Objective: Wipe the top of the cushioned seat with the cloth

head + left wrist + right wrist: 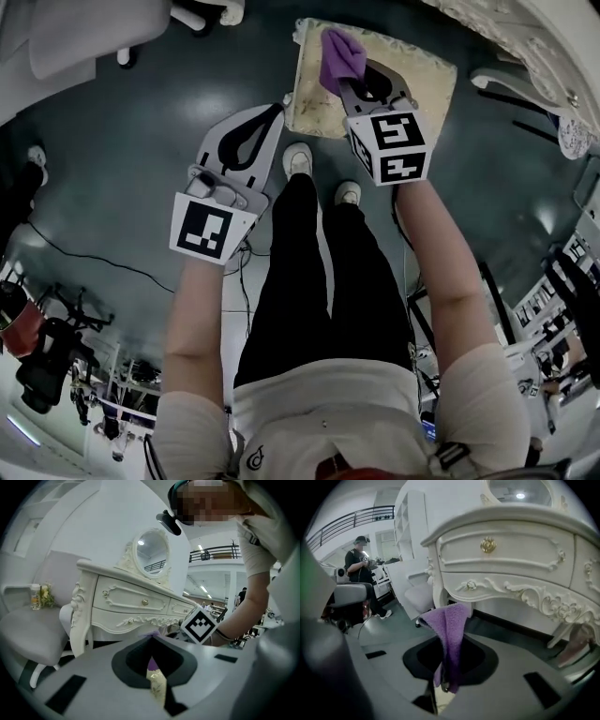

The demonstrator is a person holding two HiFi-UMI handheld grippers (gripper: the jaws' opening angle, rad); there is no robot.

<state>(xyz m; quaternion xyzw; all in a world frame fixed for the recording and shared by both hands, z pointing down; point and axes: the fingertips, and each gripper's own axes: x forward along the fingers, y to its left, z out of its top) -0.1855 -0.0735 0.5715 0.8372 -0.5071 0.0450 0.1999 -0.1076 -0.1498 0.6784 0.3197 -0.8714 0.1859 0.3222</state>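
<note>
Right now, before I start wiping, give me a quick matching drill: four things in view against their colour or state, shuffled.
Things:
1. cloth
2. cushioned seat
3. left tool
4. dressing table

States:
A. cream, patterned
B. shut, holding nothing
C. purple, pinched in the right tool
D. white, carved, gold knob

Pairs: 1-C, 2-A, 3-B, 4-D

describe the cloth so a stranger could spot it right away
Find the ornate white dressing table; a cream patterned cushioned seat stands by it. Over the seat, the right gripper pinches the cloth, the only purple, fuzzy thing there.
</note>
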